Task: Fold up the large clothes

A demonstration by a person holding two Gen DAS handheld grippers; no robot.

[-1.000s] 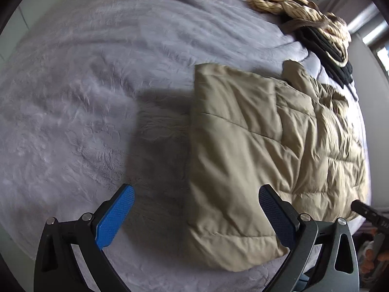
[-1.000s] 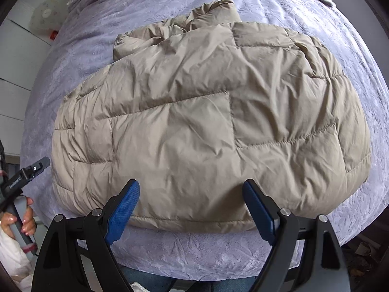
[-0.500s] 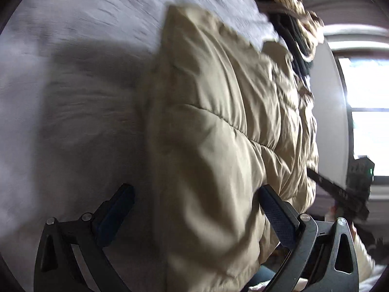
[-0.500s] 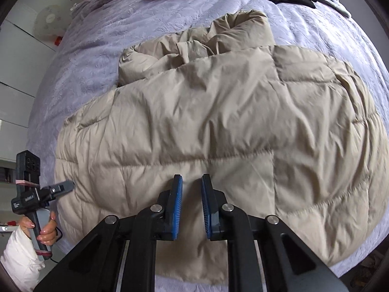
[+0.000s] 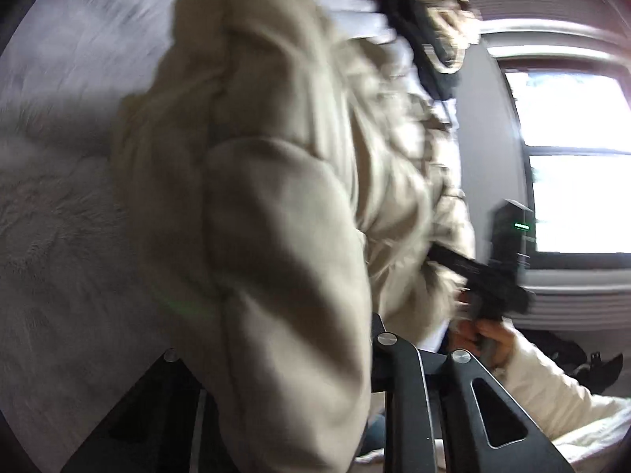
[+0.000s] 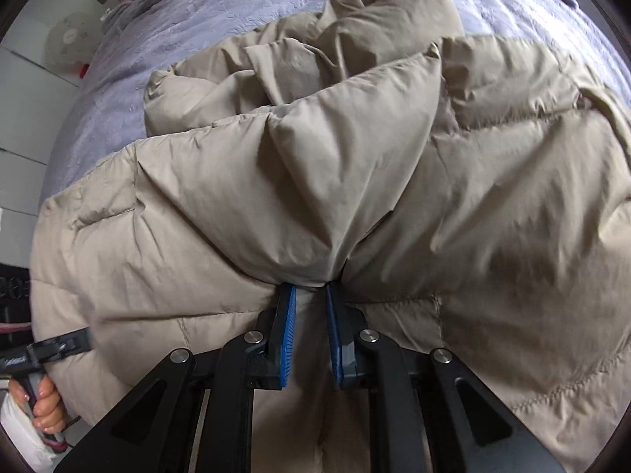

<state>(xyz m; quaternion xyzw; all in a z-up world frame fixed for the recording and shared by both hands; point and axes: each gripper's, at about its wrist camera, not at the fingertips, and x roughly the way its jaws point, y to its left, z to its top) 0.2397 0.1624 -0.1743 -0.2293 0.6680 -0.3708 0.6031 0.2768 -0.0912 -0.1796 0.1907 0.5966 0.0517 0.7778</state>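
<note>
A beige puffer jacket (image 6: 355, 165) lies on a lavender-grey bedspread (image 6: 165, 31). My right gripper (image 6: 309, 295) is shut on the jacket's near hem, with fabric bunched between its blue pads (image 6: 286, 331). In the blurred left wrist view the jacket (image 5: 276, 216) fills the middle and covers my left gripper (image 5: 284, 339); its fingers are closed in on the jacket's side edge and the pads are hidden. The right gripper also shows there as a dark shape (image 5: 489, 276) at the jacket's far edge. The left gripper shows at the lower left of the right wrist view (image 6: 75, 341).
Black and striped tan clothes (image 5: 430, 27) lie at the far end of the bed. A bright window (image 5: 575, 165) is at the right of the left wrist view. A fan (image 6: 67, 39) and white cabinets stand left of the bed in the right wrist view.
My right gripper has closed and taken hold of the near hem, lifting it. My left gripper has moved onto the jacket's side edge and closed in on it; that view is blurred by motion.
</note>
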